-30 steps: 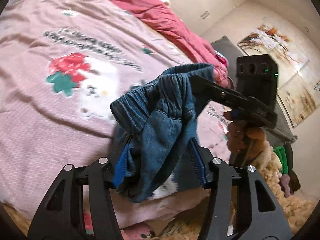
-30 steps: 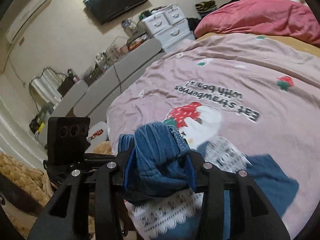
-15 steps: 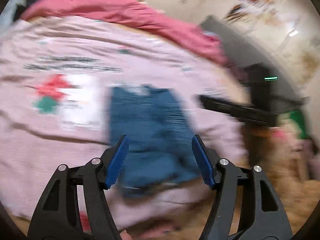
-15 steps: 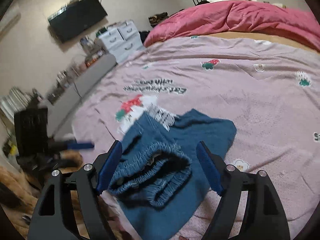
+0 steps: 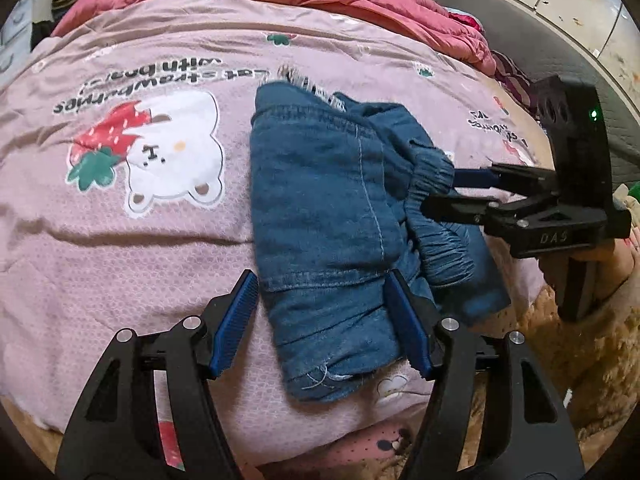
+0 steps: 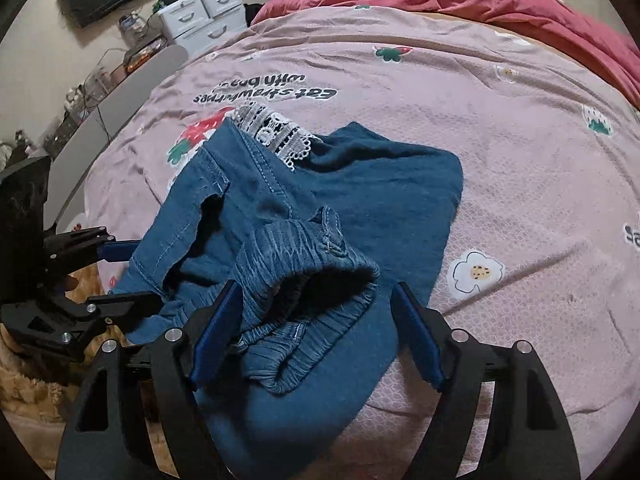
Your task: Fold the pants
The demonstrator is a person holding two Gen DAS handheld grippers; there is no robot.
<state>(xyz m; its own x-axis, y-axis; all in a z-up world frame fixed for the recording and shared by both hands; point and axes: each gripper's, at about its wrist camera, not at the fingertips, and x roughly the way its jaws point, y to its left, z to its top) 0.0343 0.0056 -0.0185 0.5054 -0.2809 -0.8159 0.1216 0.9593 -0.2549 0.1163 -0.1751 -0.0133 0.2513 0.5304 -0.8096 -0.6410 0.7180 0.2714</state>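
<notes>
- Between and ahead of both grippers, on the bed [image 5: 120, 216]: pants [image 5: 320, 208], blue denim, laid down folded, waistband bunched and gaping.
- Left gripper [image 5: 324, 320]: jaws just opened, wide apart; cloth lies between the pads, not pinched.
- Right gripper [image 6: 316, 332]: jaws just opened; waistband between them, unheld.
- Judged: one fold done; smoothing, perhaps another fold, left.
- Lower layers hidden; near hem cut off.
</notes>
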